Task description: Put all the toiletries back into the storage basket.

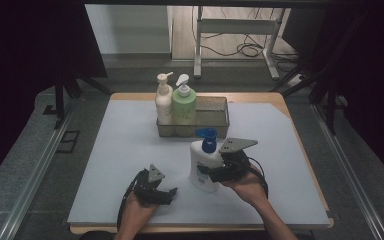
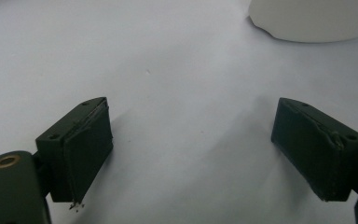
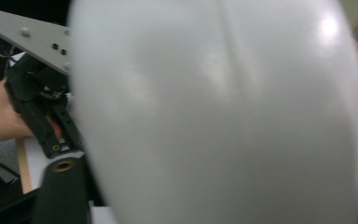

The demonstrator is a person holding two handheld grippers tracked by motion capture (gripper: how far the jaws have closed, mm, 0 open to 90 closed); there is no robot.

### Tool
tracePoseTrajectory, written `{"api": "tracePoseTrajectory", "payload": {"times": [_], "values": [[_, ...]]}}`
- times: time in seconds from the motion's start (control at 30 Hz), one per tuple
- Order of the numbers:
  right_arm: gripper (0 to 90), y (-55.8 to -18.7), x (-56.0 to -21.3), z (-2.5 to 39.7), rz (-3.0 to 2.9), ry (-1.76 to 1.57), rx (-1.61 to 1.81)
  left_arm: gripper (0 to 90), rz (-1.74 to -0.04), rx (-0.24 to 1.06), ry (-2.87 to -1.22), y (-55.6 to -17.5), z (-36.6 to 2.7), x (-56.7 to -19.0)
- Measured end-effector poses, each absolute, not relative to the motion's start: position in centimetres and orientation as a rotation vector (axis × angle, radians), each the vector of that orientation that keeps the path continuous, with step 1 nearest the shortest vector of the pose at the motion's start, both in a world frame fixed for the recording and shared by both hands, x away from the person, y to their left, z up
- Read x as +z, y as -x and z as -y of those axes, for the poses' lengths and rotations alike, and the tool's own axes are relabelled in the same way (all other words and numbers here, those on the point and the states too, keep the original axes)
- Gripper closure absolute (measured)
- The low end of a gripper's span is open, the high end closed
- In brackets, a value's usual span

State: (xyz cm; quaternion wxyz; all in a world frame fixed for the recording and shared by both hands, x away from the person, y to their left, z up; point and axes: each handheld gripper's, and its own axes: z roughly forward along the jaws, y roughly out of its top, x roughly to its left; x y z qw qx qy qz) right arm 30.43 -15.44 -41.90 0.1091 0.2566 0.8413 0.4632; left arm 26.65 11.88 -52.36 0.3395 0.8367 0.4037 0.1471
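On the left, the left gripper [image 1: 156,189] rests low on the pale mat [image 1: 120,150], jaws spread wide and empty; just right of it, the right gripper [image 1: 211,172] clamps the white bottle with a blue pump [image 1: 203,167], upright on the mat before the clear bin [image 1: 215,116]; two bottles already stand inside, so I judge this one remains; the bin's right half is free.

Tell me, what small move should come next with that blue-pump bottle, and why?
Probably lift the white bottle a little off the mat and carry it toward the clear bin. The right gripper seems shut on its body, two other pump bottles already stand in the bin's left end, and room remains at its right. The left gripper rests open nearby.
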Motion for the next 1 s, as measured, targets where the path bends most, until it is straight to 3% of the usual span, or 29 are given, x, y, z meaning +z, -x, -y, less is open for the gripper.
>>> {"api": "tracePoseTrajectory", "payload": {"times": [0.03, 0.17, 1.0], "values": [[35.6, -30.4, -41.9, 15.5, -2.484, -0.742, 1.366, 12.1, -1.051, 0.383, -2.179, -26.7, -11.9, -52.4], [36.6, -30.2, -41.6, 15.3, -2.489, -0.72, 1.339, 12.1, -1.051, 0.383, -2.179, -26.7, -11.9, -52.4], [37.7, -31.7, -38.4, 16.3, -2.449, -0.76, 1.308, 12.1, -1.048, 0.384, -2.18, -26.7, -11.9, -52.4]]}}
